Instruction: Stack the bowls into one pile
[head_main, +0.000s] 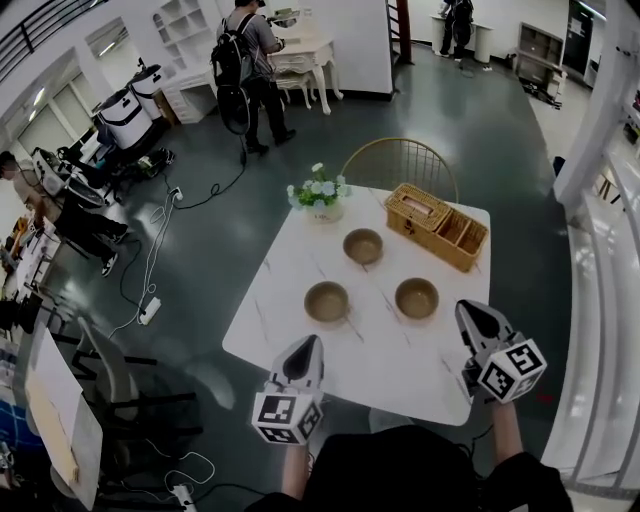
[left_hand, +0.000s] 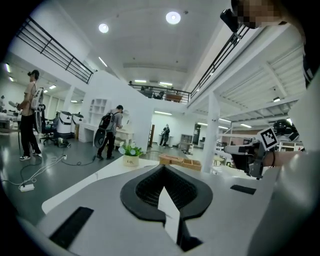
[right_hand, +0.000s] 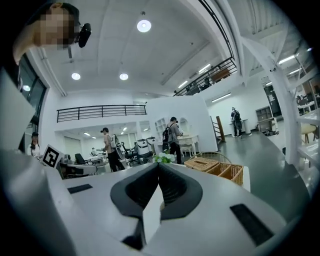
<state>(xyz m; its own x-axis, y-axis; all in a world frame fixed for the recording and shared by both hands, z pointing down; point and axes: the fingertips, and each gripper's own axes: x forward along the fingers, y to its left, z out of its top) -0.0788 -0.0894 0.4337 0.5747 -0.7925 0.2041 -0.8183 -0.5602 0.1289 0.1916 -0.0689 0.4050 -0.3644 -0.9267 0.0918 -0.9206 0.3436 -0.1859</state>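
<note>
tabletop (head_main: 285, 275) bowls (head_main: 327, 301) beyond hand-held grippers (head_main: 309, 343) (head_main: 471, 309)

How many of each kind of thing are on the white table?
Bowls: 3
Flower pots: 1
Baskets: 1
Total: 5
</note>
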